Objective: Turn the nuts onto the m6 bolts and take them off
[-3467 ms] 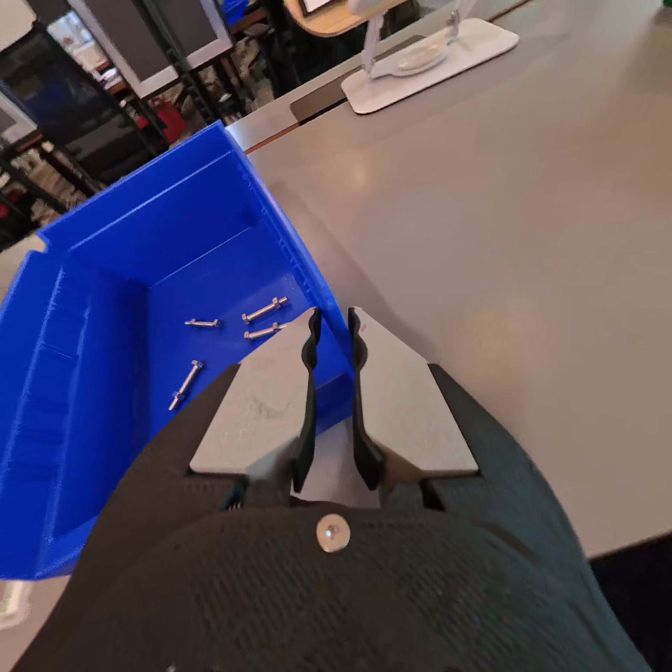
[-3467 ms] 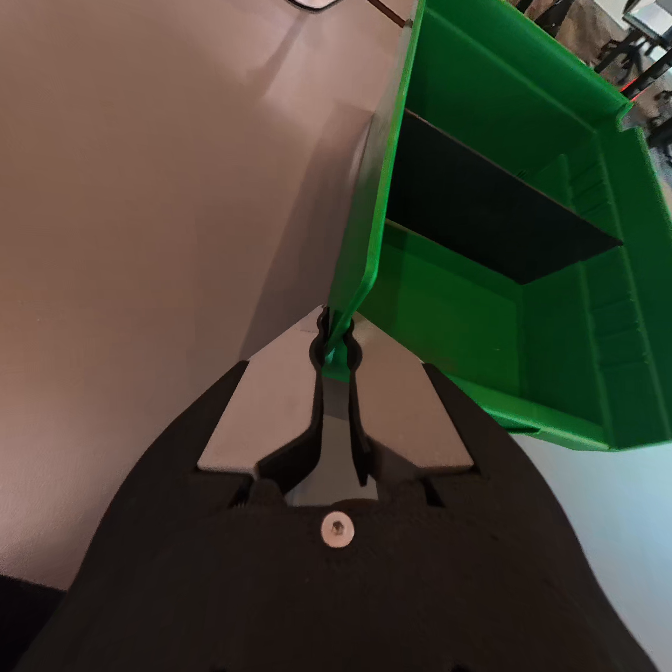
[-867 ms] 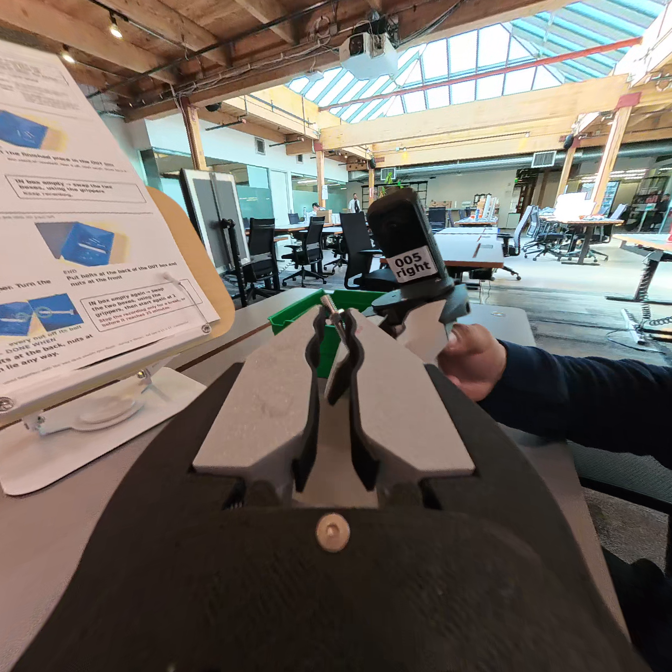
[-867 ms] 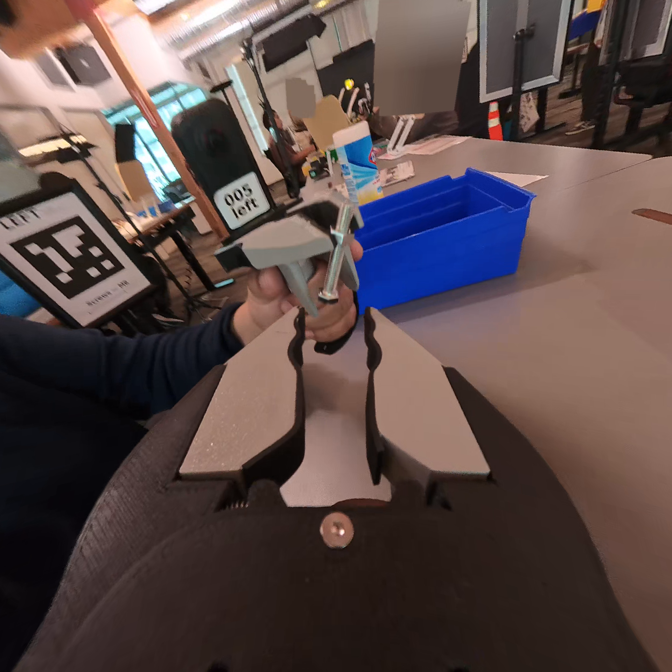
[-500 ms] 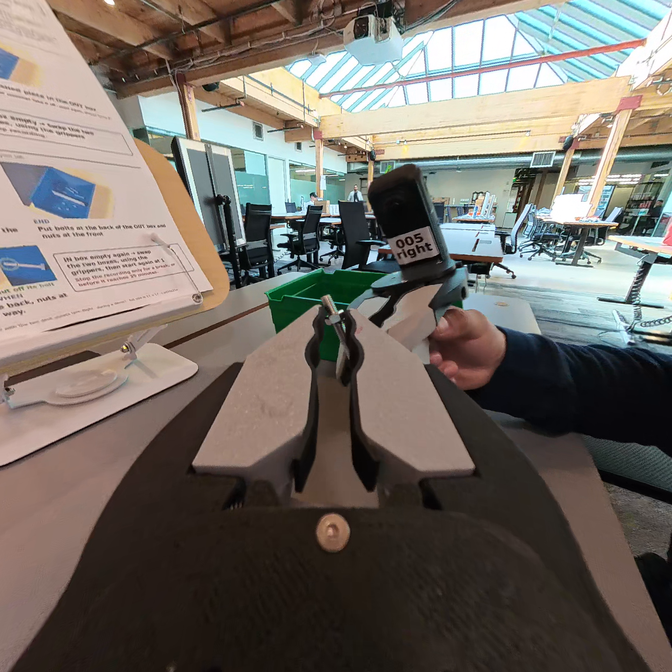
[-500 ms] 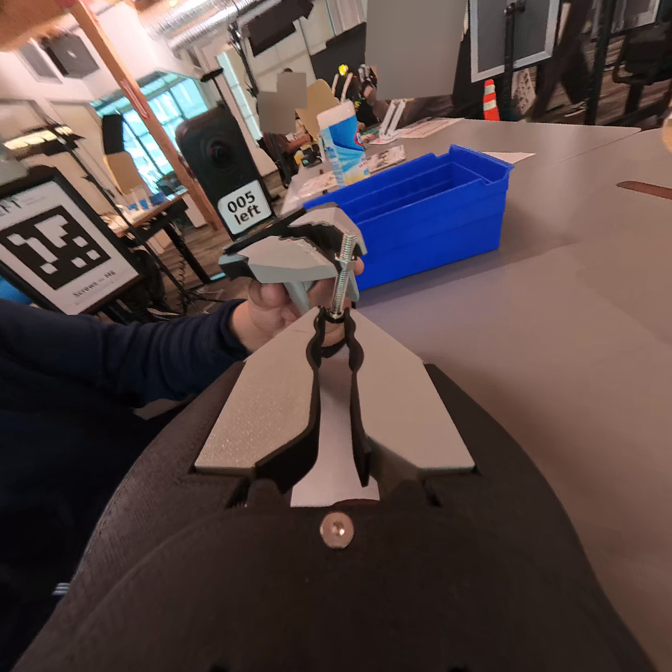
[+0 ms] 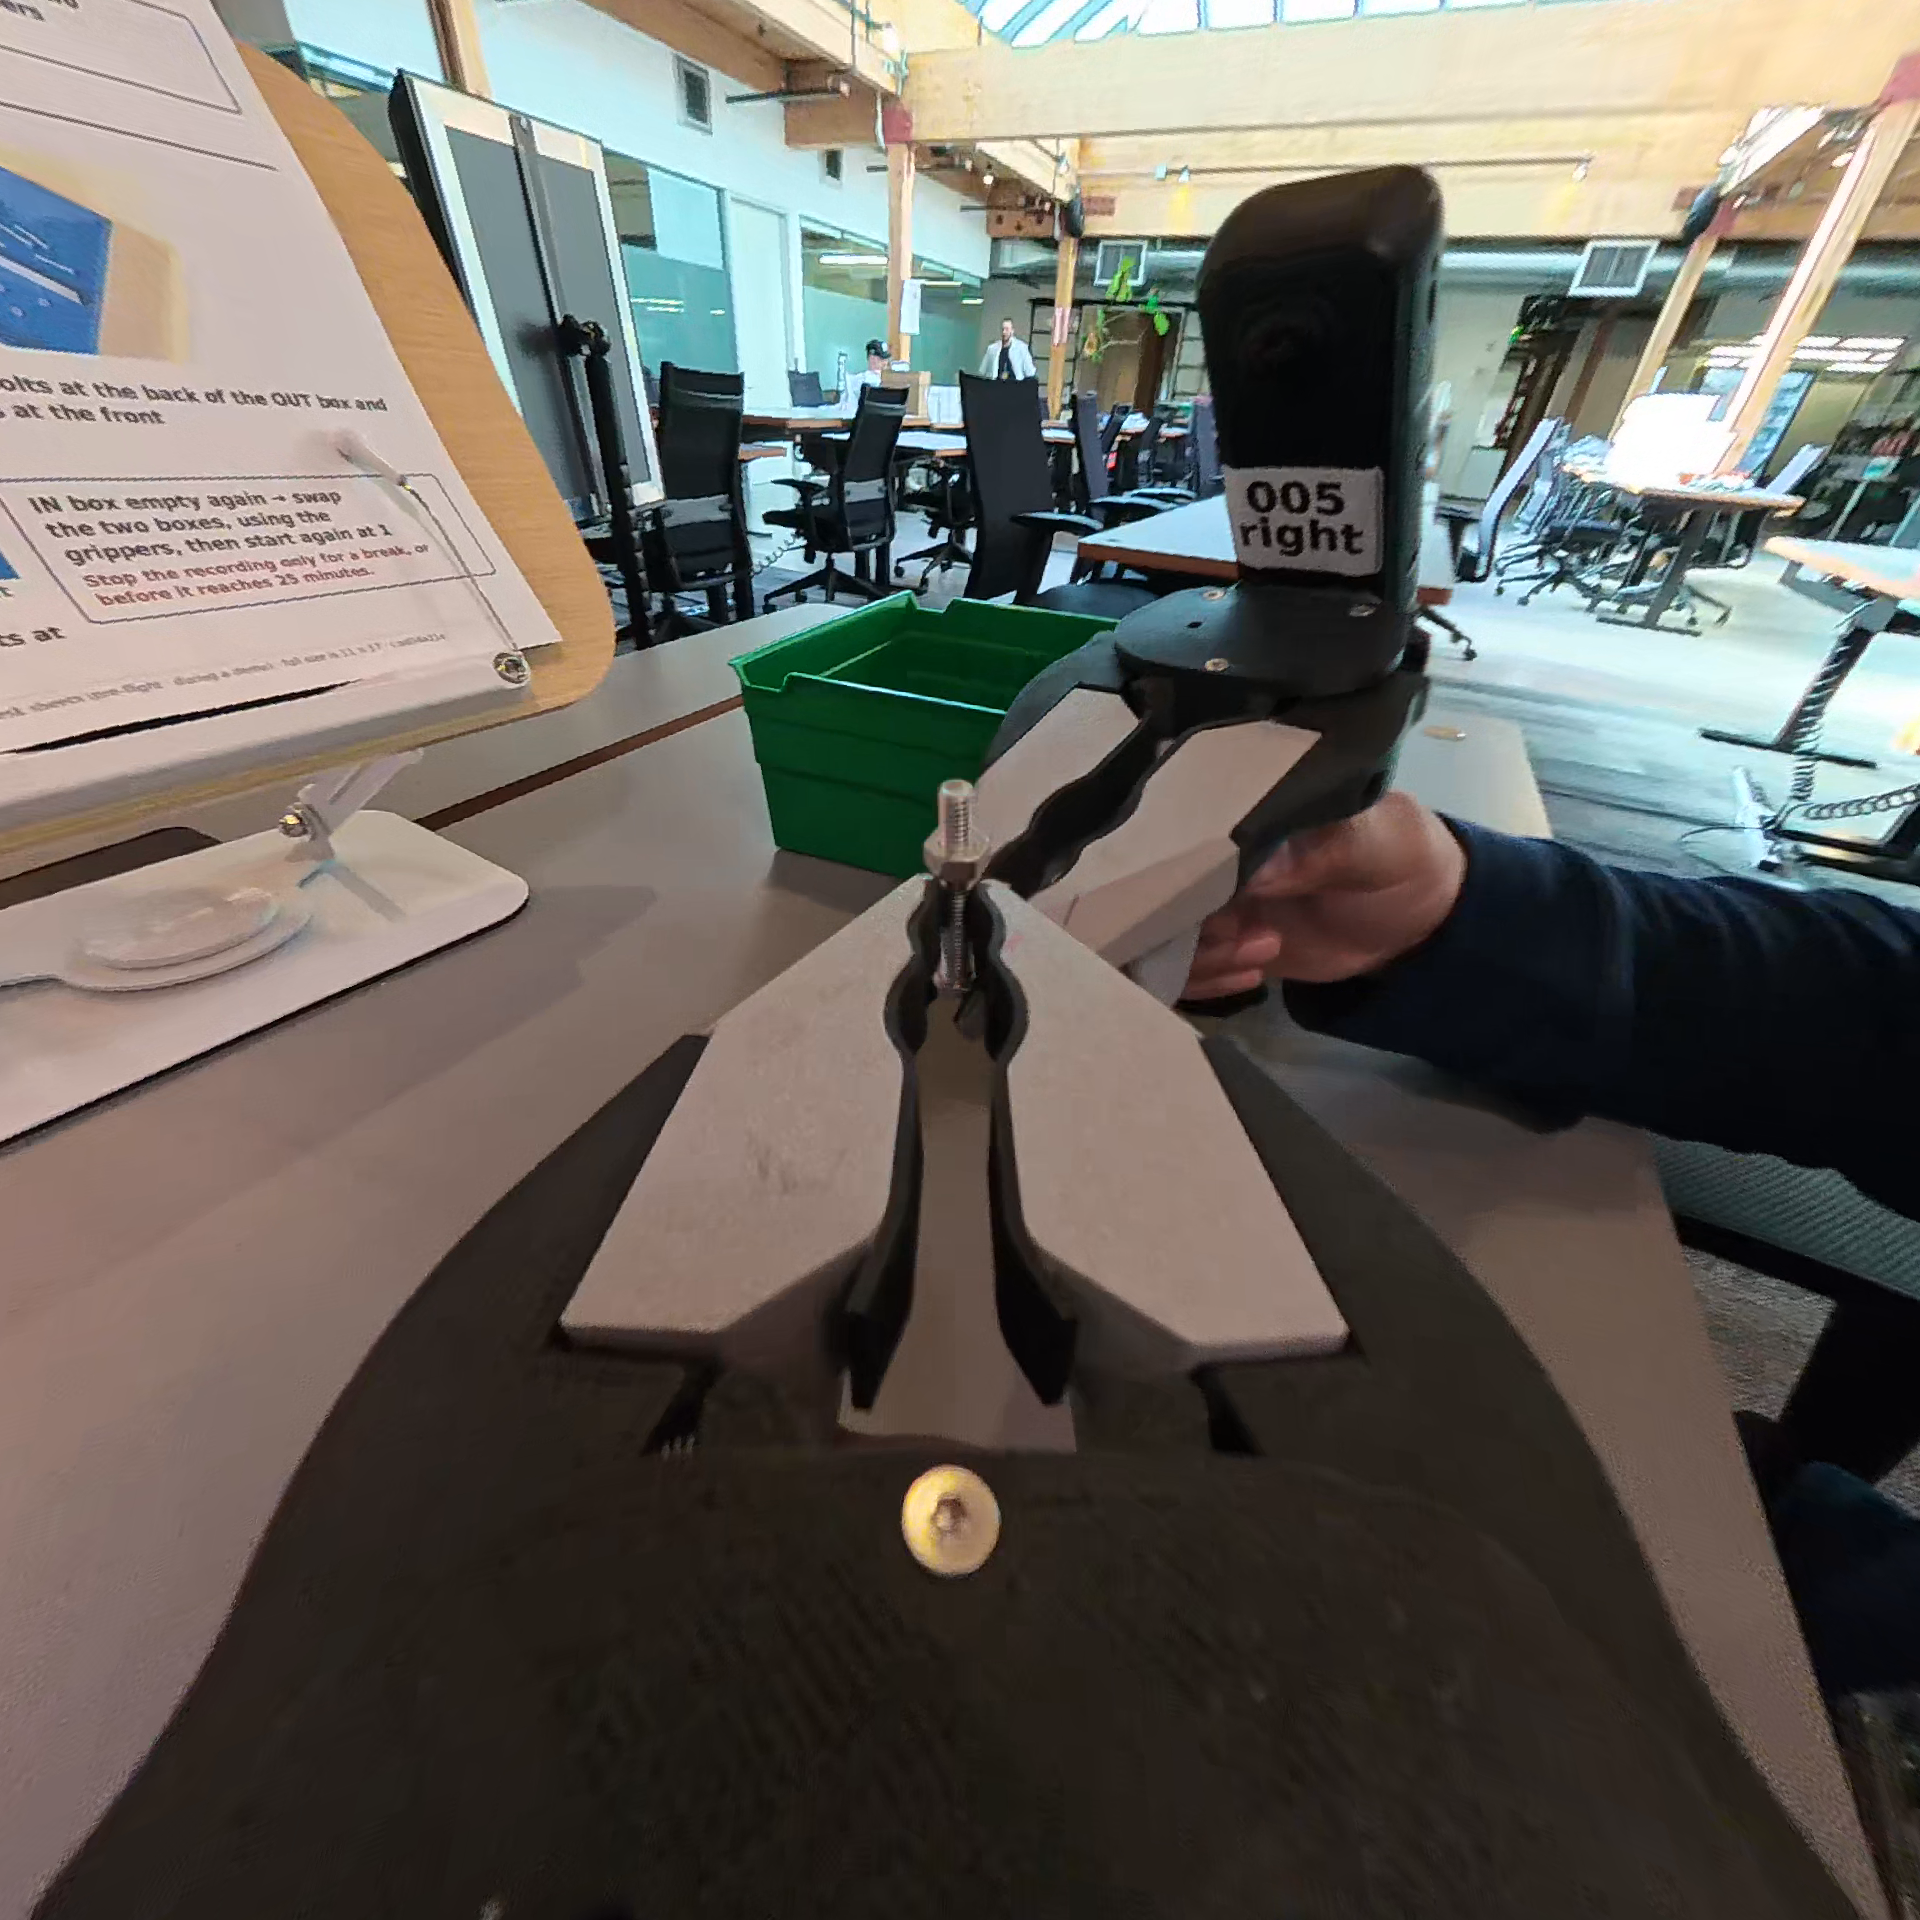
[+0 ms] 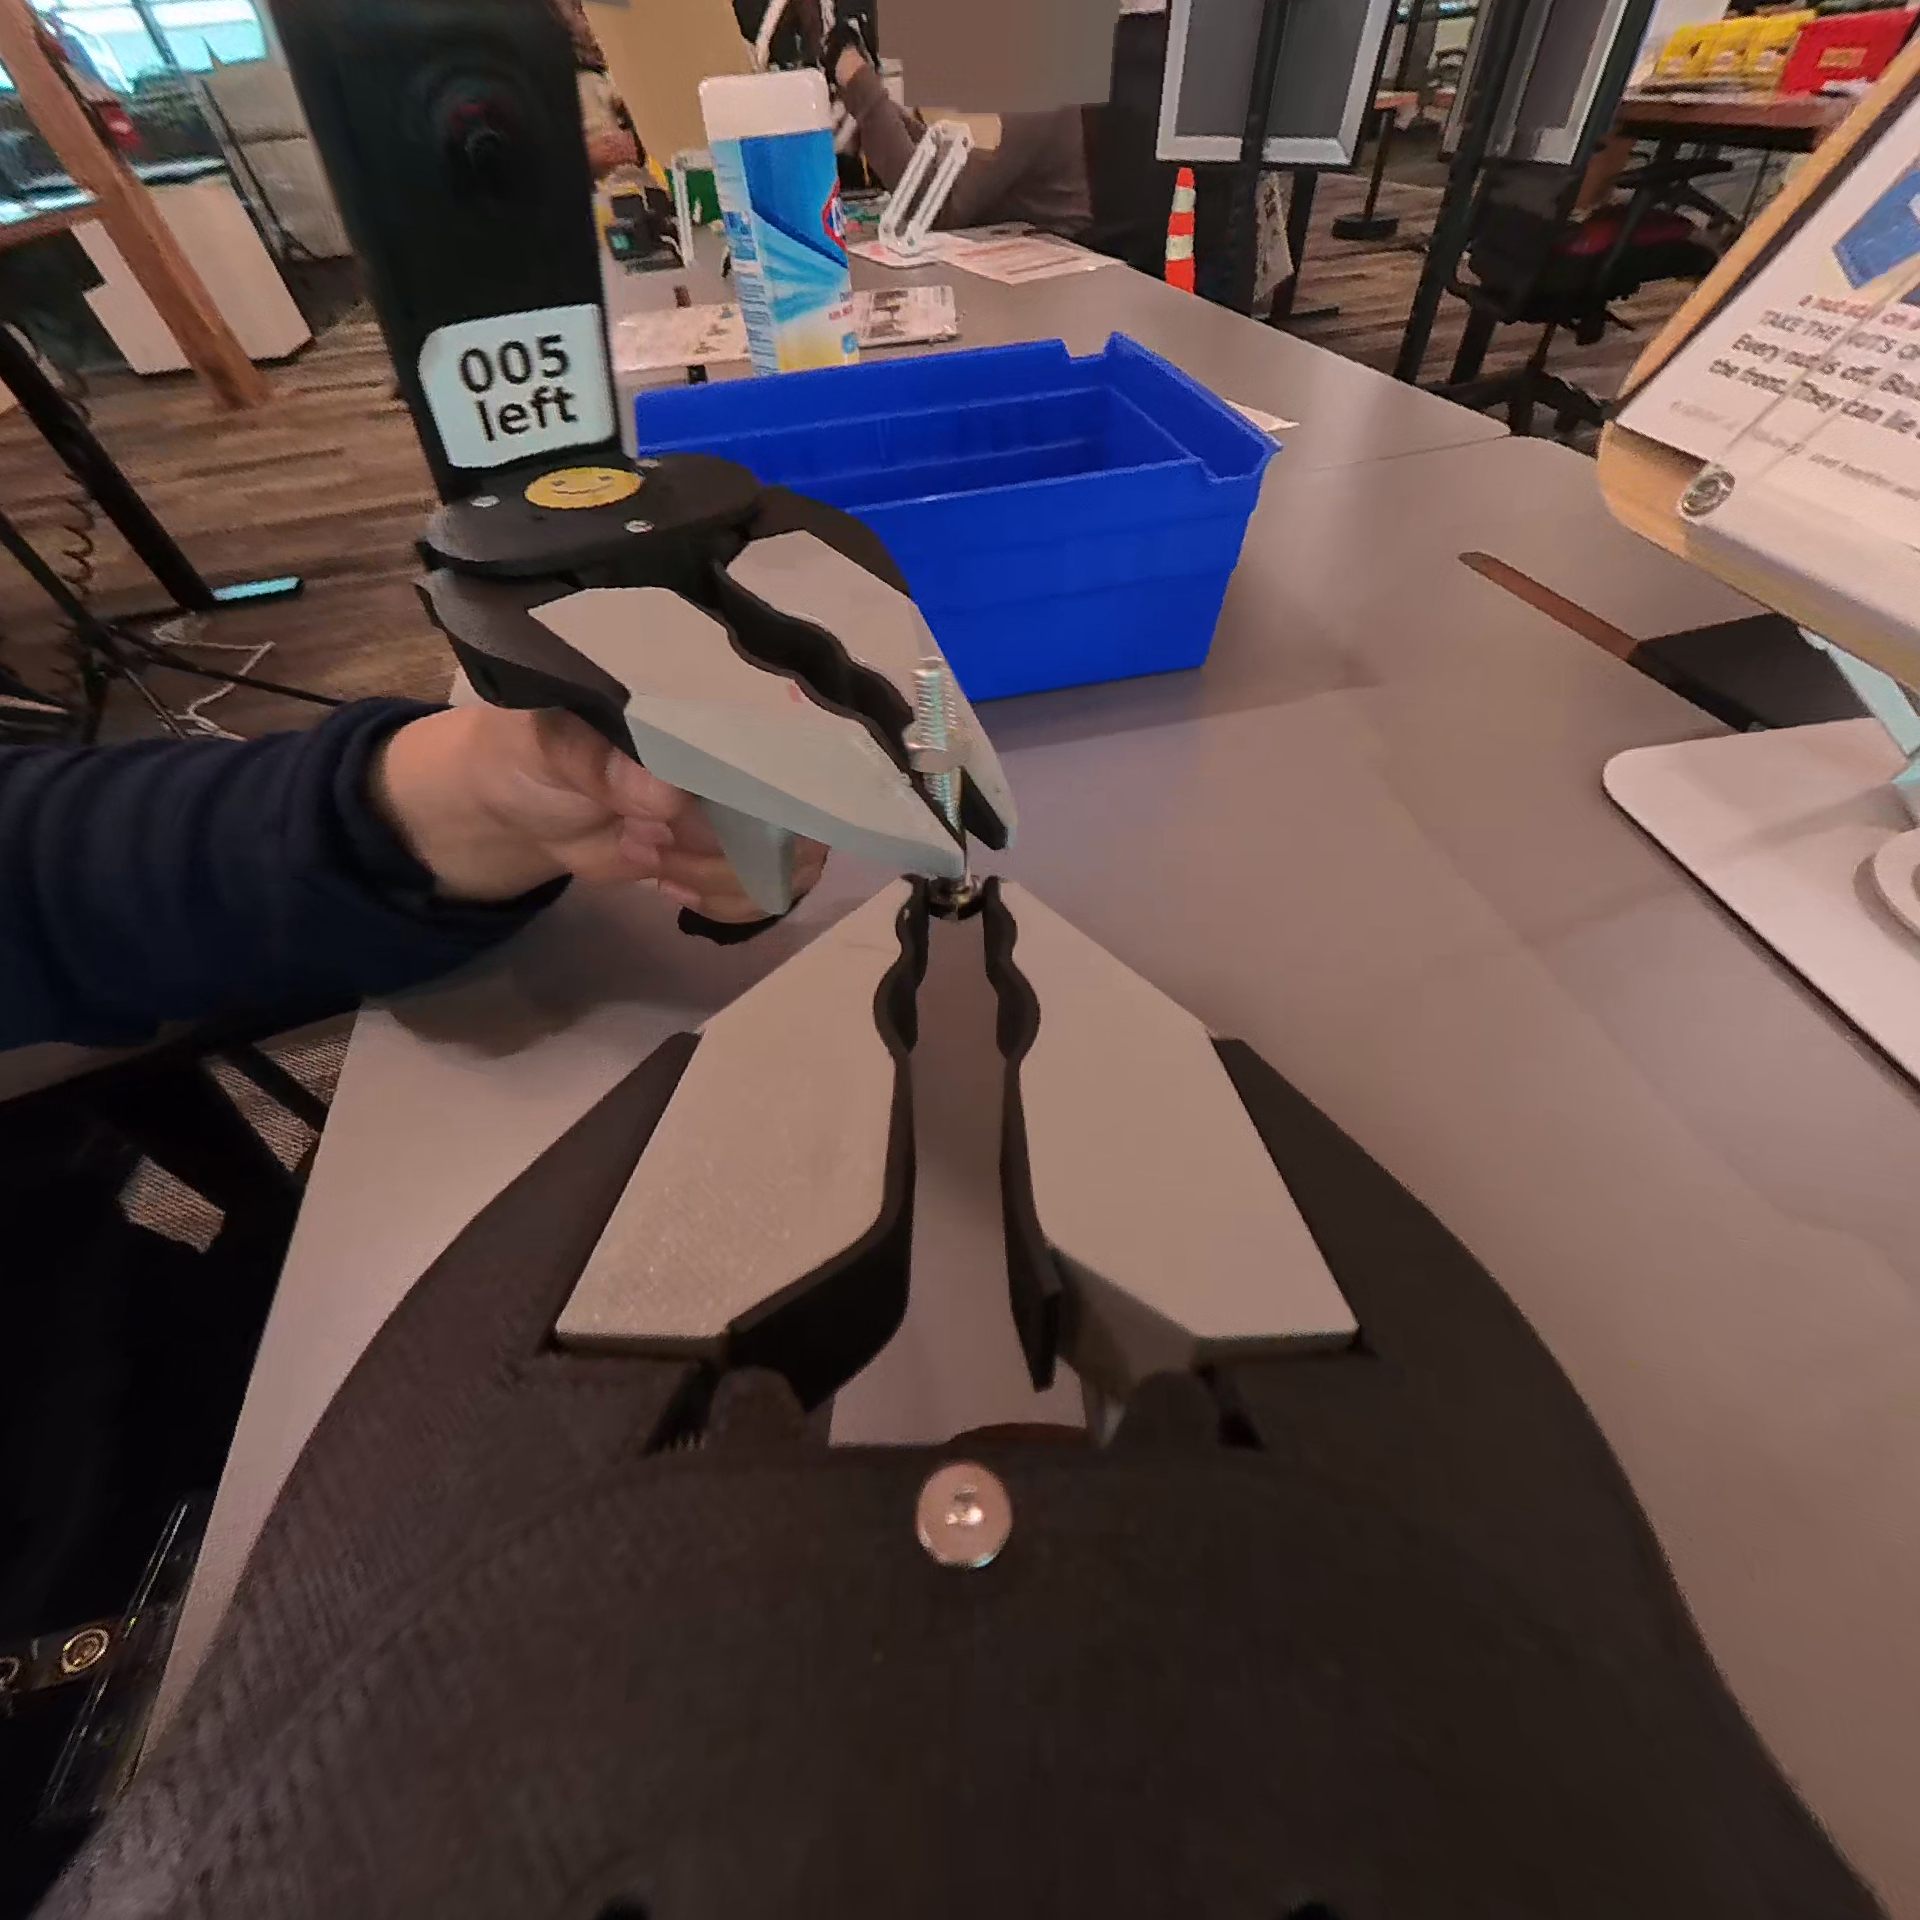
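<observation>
A silver bolt [image 7: 956, 821] stands upright above the table, with a nut [image 7: 954, 860] threaded near its top. My left gripper [image 7: 954, 914] is shut on the bolt's shank just below the nut. In the right wrist view the bolt [image 8: 932, 691] and nut [image 8: 928, 743] stick up out of the left gripper [image 8: 971, 831]. My right gripper [image 8: 948, 896] faces it, with its fingertips closed on the bolt's lower end. In the left wrist view the right gripper [image 7: 1023, 873] sits just behind the bolt, its tips partly hidden.
A green bin [image 7: 862, 748] stands on the grey table [image 8: 1351, 883] behind the right gripper. A blue bin [image 8: 1070, 582] stands behind the left gripper. An instruction sheet on a white stand [image 7: 260, 416] is at the table's back. A wipes canister [image 8: 784, 229] stands farther off. The grippers are tip to tip, or close to it.
The left gripper came up from the blue bin holding a bolt, and the right let go of the green bin. The right was open at 0.9 s, then closed on the bolt's lower end.
</observation>
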A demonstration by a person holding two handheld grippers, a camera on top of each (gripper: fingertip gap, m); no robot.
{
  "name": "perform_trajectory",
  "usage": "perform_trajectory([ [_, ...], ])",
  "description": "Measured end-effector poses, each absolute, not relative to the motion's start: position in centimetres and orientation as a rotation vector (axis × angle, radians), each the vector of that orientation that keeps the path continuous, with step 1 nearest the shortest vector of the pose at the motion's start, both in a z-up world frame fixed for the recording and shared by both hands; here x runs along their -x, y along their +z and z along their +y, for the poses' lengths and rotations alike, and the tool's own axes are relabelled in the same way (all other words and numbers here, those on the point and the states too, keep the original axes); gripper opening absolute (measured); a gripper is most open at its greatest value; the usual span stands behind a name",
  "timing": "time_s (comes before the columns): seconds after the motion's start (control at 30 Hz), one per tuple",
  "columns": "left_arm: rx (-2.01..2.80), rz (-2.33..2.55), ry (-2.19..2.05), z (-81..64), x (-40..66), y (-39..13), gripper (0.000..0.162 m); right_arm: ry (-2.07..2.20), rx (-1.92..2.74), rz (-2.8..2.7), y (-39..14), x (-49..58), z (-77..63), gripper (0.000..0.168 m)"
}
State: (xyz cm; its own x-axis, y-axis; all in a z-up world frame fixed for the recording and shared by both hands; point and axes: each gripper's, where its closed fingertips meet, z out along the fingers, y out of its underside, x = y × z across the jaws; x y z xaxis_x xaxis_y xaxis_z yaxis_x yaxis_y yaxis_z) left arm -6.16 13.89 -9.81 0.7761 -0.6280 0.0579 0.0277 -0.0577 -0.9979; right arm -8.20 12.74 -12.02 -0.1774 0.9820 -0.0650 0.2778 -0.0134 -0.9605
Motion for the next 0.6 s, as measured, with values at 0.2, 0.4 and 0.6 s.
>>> perform_trajectory([
  [0.2,1.625,0.487,-0.495,14.6,7.0,-11.1,0.003,1.243,1.366,-1.426,-10.5,7.0,14.9,0.012],
  [0.4,1.673,0.531,-0.494,14.6,6.1,-12.2,0.003,1.329,1.387,-1.385,-10.2,7.5,14.6,0.015],
  [0.6,1.710,0.516,-0.513,14.8,6.1,-12.8,0.003,1.327,1.404,-1.400,-10.8,7.9,14.3,0.000],
])
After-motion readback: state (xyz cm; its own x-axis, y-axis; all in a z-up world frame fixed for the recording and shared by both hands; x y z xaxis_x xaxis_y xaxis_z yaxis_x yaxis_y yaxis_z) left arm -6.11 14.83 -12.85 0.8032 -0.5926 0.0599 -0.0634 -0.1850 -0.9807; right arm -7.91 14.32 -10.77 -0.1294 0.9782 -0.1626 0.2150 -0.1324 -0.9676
